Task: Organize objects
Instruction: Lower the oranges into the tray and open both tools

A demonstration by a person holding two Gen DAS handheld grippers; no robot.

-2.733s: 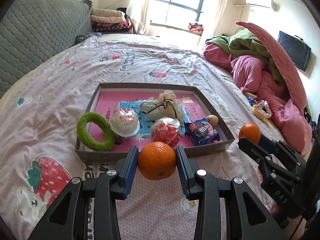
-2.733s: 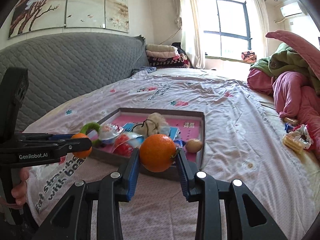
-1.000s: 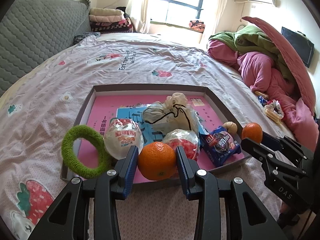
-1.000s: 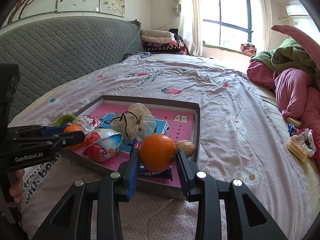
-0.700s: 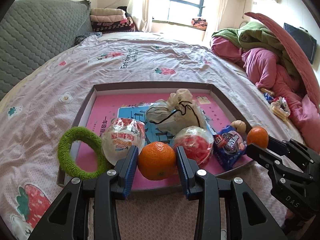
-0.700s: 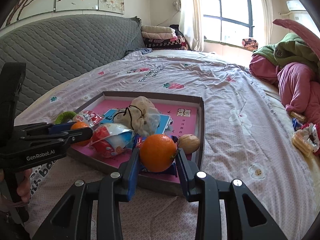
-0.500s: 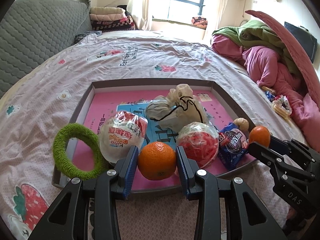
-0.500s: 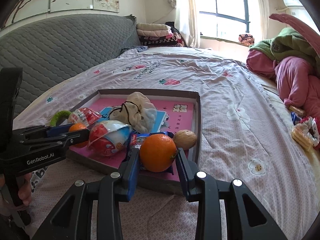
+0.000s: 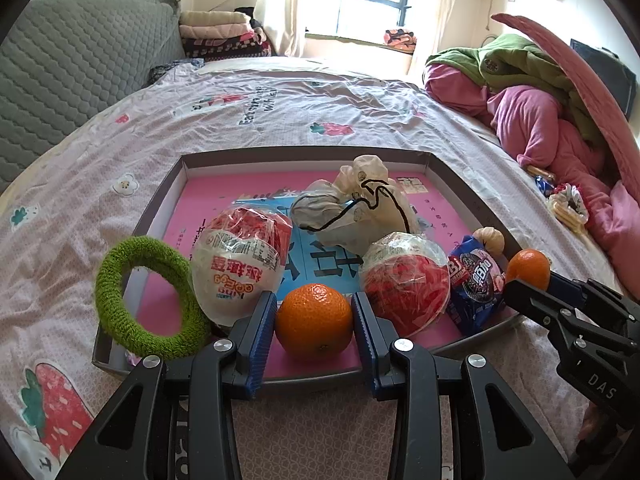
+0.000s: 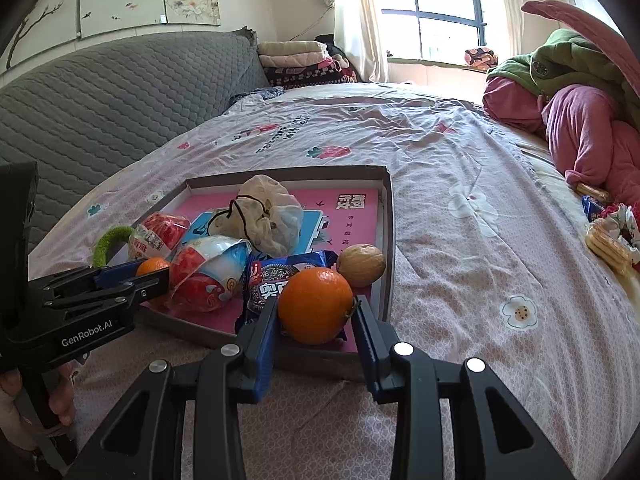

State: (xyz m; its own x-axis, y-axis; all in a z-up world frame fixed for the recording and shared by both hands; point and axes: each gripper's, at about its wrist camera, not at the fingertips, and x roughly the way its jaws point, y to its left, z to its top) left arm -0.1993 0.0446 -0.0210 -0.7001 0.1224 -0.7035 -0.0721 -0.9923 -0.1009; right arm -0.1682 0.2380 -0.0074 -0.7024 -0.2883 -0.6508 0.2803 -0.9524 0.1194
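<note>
- Both grippers have come forward from the bare bedspread to the near edge of the shallow grey cardboard tray with the pink printed floor (image 9: 120,354), which lies on the pale pink patterned bed cover (image 9: 280,112); earlier the tray sat well ahead of them, now it fills the middle of both views.
- The left gripper (image 9: 314,322) is clamped on a round orange tangerine (image 9: 314,322), both blue pads pressed to its sides. The fruit now hangs just over the tray's near rim, between the white-and-red foil-wrapped egg-shaped treat (image 9: 240,264) and a second red one (image 9: 404,276).
- The right gripper (image 10: 316,316) grips a second orange tangerine (image 10: 316,306) the same way, over the tray's near right corner, above the blue cookie packet (image 10: 272,280) and close to the brown walnut (image 10: 361,264).
- Neither grip has changed through the approach (the fruit sits the same between the pads in every view).
- Already in the tray: the cream drawstring pouch (image 9: 360,208), both treats, the packet and the walnut; the fuzzy green ring (image 9: 148,294) leans on the left rim.
- My reading: carrying is nearly done, and both tangerines look ready to be lowered and let go inside the tray.
- The left one seems to have bare pink floor below it; the right would probably land on the packet, and could roll off.
</note>
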